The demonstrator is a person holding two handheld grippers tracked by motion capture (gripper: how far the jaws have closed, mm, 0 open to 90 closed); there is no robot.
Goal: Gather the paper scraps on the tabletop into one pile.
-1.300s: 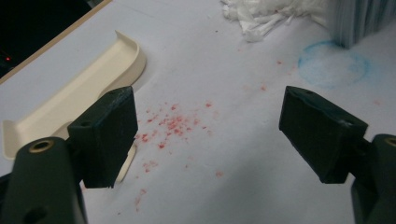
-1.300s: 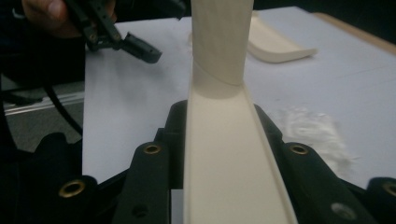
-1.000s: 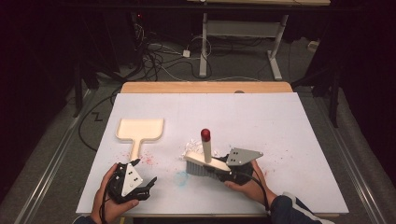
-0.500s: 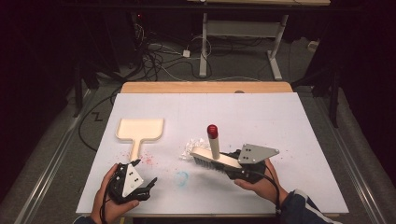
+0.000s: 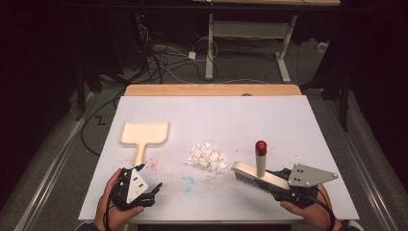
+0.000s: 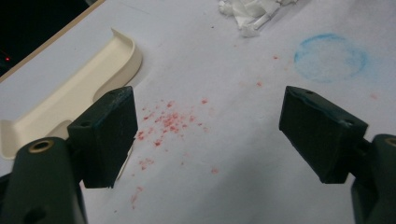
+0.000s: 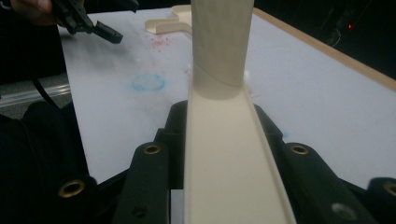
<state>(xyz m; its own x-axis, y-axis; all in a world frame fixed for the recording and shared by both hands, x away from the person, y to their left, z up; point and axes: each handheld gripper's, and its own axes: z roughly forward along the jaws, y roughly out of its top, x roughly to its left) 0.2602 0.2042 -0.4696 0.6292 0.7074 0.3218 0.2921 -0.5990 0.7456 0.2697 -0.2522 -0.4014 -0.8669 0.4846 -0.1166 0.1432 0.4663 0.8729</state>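
Note:
A cream hand brush (image 5: 255, 174) with an upright handle and red cap (image 5: 261, 147) hangs just above the white table cover at the front right. My right gripper (image 5: 280, 186) is shut on its back end. In the right gripper view the brush back (image 7: 224, 140) runs between the jaws of the right gripper (image 7: 224, 133). A pile of white paper scraps (image 5: 207, 156) lies mid-table, left of the bristles. The cream dustpan (image 5: 143, 134) lies flat at the left. My left gripper (image 5: 155, 190) rests open at the front left, and between its fingertips (image 6: 210, 135) is only bare table.
Red specks (image 6: 168, 123) and a blue ring mark (image 5: 186, 183) stain the white cover (image 5: 269, 120) between the dustpan and the pile. A wooden strip (image 5: 211, 90) edges the far side. Beyond it are cables and a desk frame (image 5: 250, 38) on the floor.
My right gripper has carried the brush to the right and a little up, away from the paper pile. The left gripper has stayed in place.

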